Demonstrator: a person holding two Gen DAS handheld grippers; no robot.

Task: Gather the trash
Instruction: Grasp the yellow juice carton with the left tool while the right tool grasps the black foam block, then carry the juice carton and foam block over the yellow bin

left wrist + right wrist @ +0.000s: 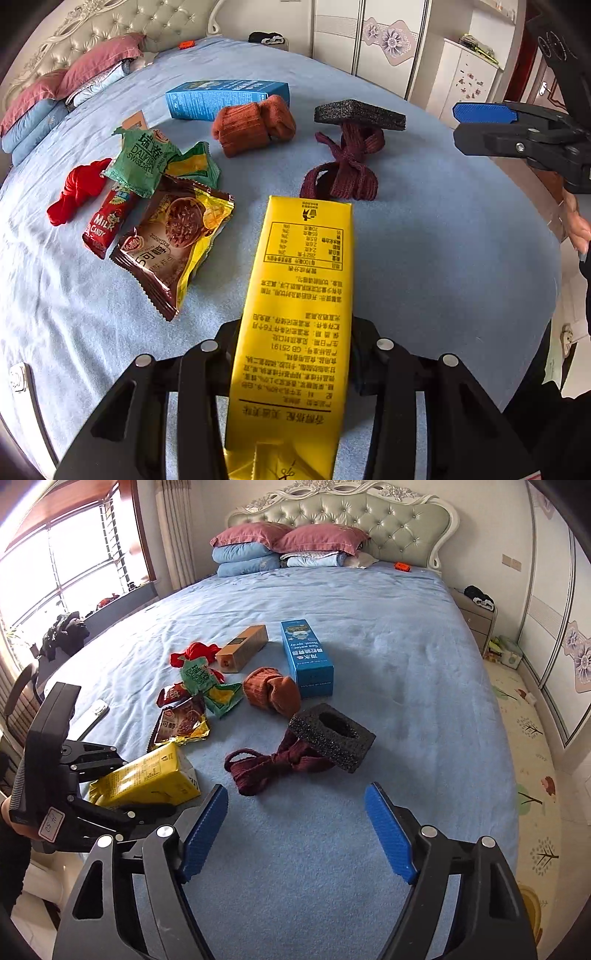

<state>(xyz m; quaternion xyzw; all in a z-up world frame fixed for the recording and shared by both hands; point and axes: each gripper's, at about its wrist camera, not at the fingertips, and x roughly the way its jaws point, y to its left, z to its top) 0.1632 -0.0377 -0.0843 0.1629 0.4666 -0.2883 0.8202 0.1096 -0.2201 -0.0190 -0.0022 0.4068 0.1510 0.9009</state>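
Observation:
My left gripper (295, 354) is shut on a yellow drink carton (295, 314) and holds it over the blue bed; the carton also shows in the right wrist view (147, 779). My right gripper (295, 827) is open and empty above the bedsheet, near a dark red knotted cloth (266, 766). Snack wrappers lie on the bed: a brown one (177, 243), a green one (142, 162), a red candy wrapper (109, 221). A black foam block (358, 114) rests on the dark red cloth (343, 166).
A blue box (225, 98), rust-coloured socks (255, 123) and a red cloth (75, 190) lie on the bed (461, 240). A brown box (242, 648) lies beside the blue box (306, 657). Pillows (280, 542) are at the headboard. A floor mat (528, 738) is to the right.

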